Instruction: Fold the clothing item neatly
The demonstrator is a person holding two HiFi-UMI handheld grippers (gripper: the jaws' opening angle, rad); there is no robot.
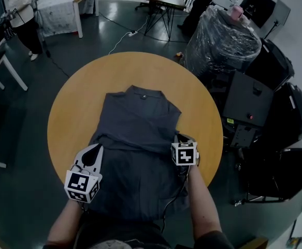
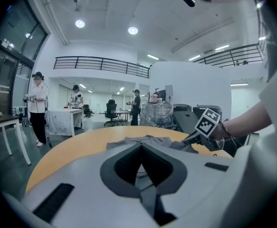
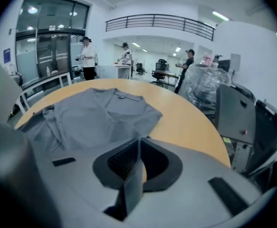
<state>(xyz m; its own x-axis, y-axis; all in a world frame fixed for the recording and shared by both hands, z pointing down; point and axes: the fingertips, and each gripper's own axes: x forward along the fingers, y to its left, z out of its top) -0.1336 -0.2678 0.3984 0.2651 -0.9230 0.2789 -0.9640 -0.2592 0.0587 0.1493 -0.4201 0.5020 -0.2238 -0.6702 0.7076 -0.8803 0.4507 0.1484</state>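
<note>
A dark grey shirt [image 1: 135,123] lies on the round wooden table [image 1: 88,82], collar at the far side and hem hanging over the near edge. My left gripper [image 1: 95,149] is at the shirt's left side, shut on a strip of its cloth, which runs between the closed jaws in the left gripper view [image 2: 141,161]. At the shirt's right edge my right gripper [image 1: 178,138] is shut on a fold of the grey fabric, seen pinched between the jaws in the right gripper view [image 3: 137,156]. The shirt [image 3: 95,118] spreads beyond them, its upper part folded in.
A plastic-wrapped bundle [image 1: 220,40] and black cases [image 1: 249,100] stand close to the table's right side. A white-covered table [image 1: 62,9] and a standing person [image 1: 21,19] are at the far left. More desks and people are at the back. A cable [image 1: 122,38] runs across the floor.
</note>
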